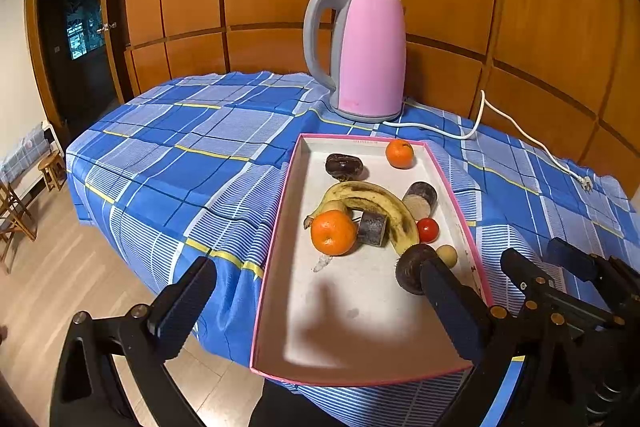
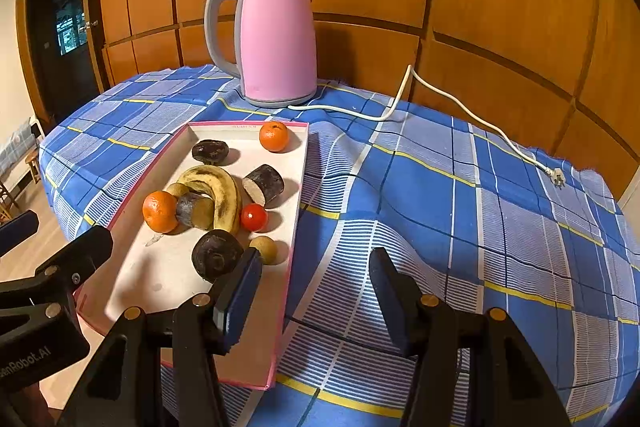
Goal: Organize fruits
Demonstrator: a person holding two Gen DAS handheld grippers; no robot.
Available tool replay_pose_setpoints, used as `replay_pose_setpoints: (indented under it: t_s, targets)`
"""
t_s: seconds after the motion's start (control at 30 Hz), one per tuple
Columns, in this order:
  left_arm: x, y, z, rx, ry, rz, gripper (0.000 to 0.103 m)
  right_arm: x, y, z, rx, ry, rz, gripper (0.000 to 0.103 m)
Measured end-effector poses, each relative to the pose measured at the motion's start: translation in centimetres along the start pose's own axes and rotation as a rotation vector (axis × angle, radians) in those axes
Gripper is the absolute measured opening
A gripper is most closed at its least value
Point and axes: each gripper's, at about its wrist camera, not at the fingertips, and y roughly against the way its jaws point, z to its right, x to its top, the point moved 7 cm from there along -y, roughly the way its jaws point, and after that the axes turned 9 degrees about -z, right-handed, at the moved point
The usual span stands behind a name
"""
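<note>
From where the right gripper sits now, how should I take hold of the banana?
Grip the banana across the outer limb of its arch, near the tomato, coming from above. It lies curved over a dark cut piece, with an orange against its stem side, so the outer limb looks the clearest spot for the fingers.

Left gripper (image 1: 320, 301): jaws spread wide, nothing between the pads, tilted downward. Right gripper (image 2: 316, 291): jaws parted about halfway, pads gripping nothing, also angled down. In the left wrist view the right gripper's dark fingers (image 1: 520, 267) show at the right edge, just beside the left one's right finger. In the right wrist view the left gripper's fingers (image 2: 76, 251) show at the left edge.
</note>
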Motion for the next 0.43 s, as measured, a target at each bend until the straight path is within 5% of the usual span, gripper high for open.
replay_pose_setpoints:
  t_s: [0.43]
  targets:
    - [-0.08, 0.02, 0.1, -0.014, -0.018, 0.018, 0.1, -0.29, -0.43, -0.29, 0.012, 0.009, -0.013, 0.057]
